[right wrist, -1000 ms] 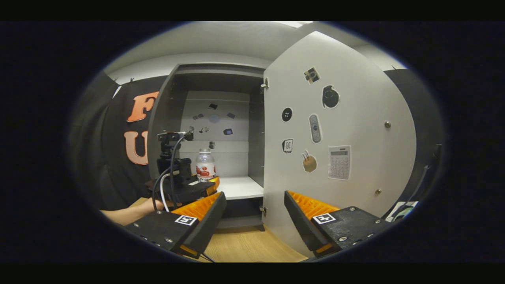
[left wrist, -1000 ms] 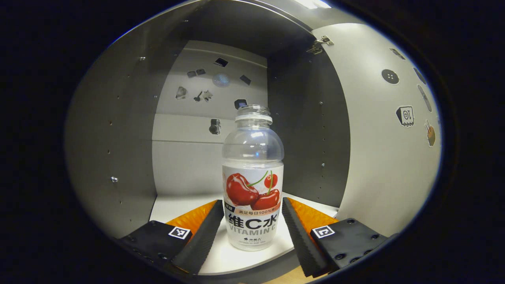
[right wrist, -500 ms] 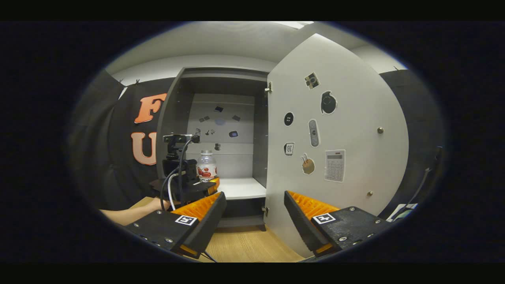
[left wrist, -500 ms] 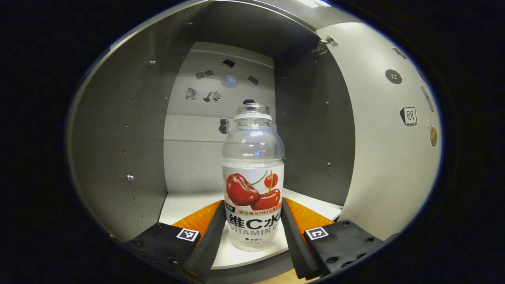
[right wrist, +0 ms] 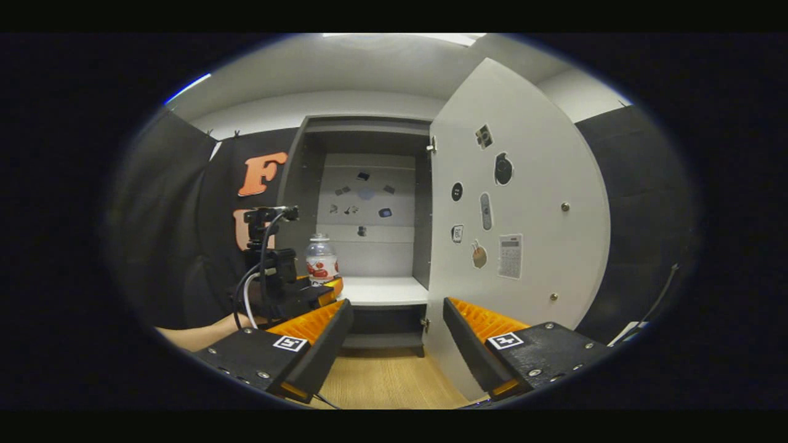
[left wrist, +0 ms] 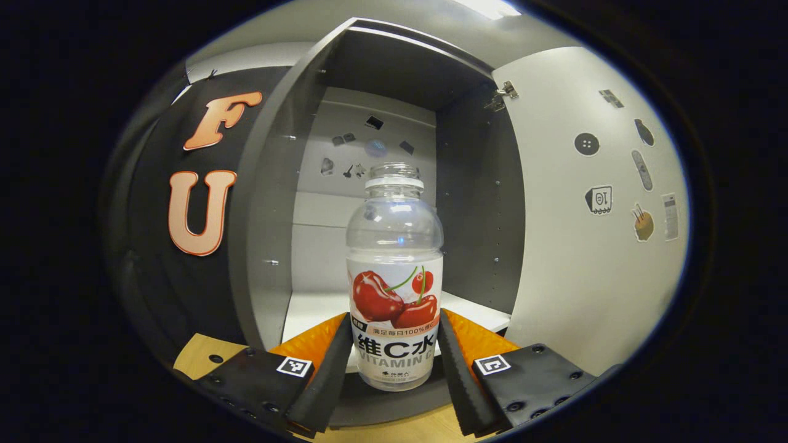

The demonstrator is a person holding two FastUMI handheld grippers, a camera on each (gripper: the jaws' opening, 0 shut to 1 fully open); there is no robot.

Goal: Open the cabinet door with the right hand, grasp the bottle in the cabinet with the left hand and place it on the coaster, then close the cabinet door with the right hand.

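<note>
- The left hand-held gripper (left wrist: 394, 363) is clenching the clear, uncapped plastic bottle with the cherry label (left wrist: 394, 277), both fingers pressing on the lower labelled part of its body.
- The bottle is standing upright between those fingers, at the front edge of the white shelf (left wrist: 308, 311) inside the grey open-fronted cabinet (left wrist: 258, 203); its base is hanging just past the shelf's front edge.
- In the right gripper view the same bottle (right wrist: 321, 261) is showing at the mouth of the cabinet, with a person's forearm behind the gripper that holds it.
- The right hand-held gripper (right wrist: 397, 344) is hanging released, jaws wide, holding nothing, above the light wooden surface (right wrist: 381, 381).
- The white sticker-covered cabinet door (right wrist: 523, 203) is standing swung open.
- The bottle looks empty, so it is probably light and thin-walled; a hard squeeze could dent it, and the glossy label may be slippery.
- The straight labelled band seems the safest place to hold; the domed shoulder above would let fingers slide.
</note>
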